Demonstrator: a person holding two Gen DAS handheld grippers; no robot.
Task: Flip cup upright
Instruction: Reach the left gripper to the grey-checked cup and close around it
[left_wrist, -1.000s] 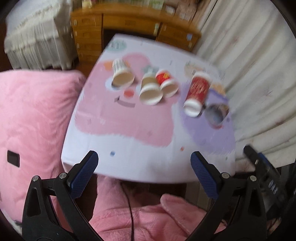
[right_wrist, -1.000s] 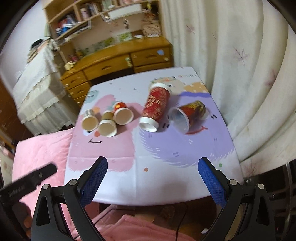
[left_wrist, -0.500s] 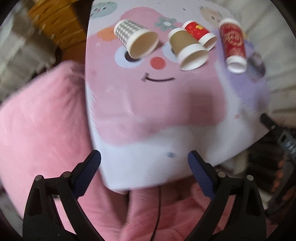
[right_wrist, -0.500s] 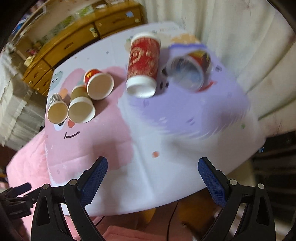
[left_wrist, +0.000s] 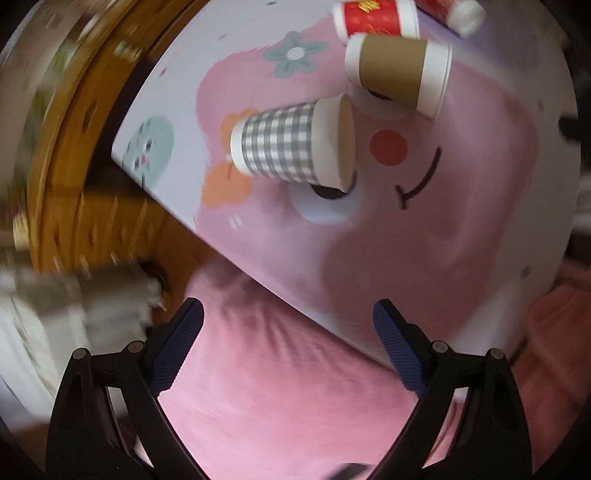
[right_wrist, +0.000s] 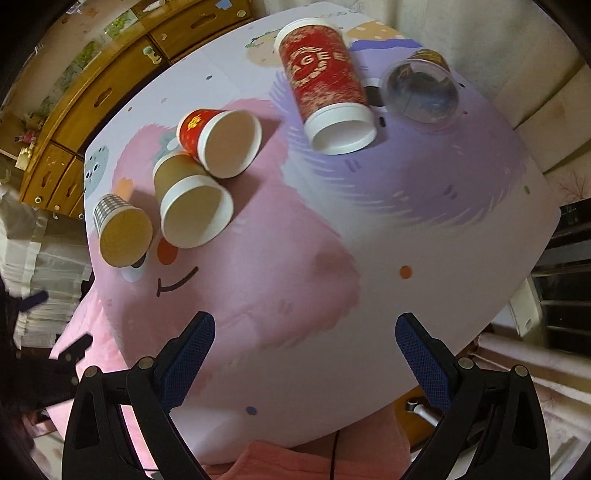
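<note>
Several cups lie on their sides on the cartoon-print table (right_wrist: 388, 229): a grey checked cup (right_wrist: 120, 229), a brown cup (right_wrist: 192, 206), a small red cup (right_wrist: 221, 140), a tall red cup (right_wrist: 325, 85) and a clear plastic cup (right_wrist: 421, 90). In the left wrist view the checked cup (left_wrist: 291, 144) lies closest, with the brown cup (left_wrist: 399, 74) and small red cup (left_wrist: 373, 18) beyond it. My left gripper (left_wrist: 288, 325) is open and empty over the table's left edge. My right gripper (right_wrist: 304, 338) is open and empty above the table's near side.
A pink blanket (left_wrist: 277, 387) lies below the table's left edge. A wooden dresser (right_wrist: 110, 81) stands behind the table. White curtains (right_wrist: 524, 55) hang at the right. A white covered stack (right_wrist: 40, 266) stands at the left.
My left gripper has swung left and closer, so the checked cup now lies side-on ahead of it. My right gripper has moved forward and lower over the table. The cups have not moved.
</note>
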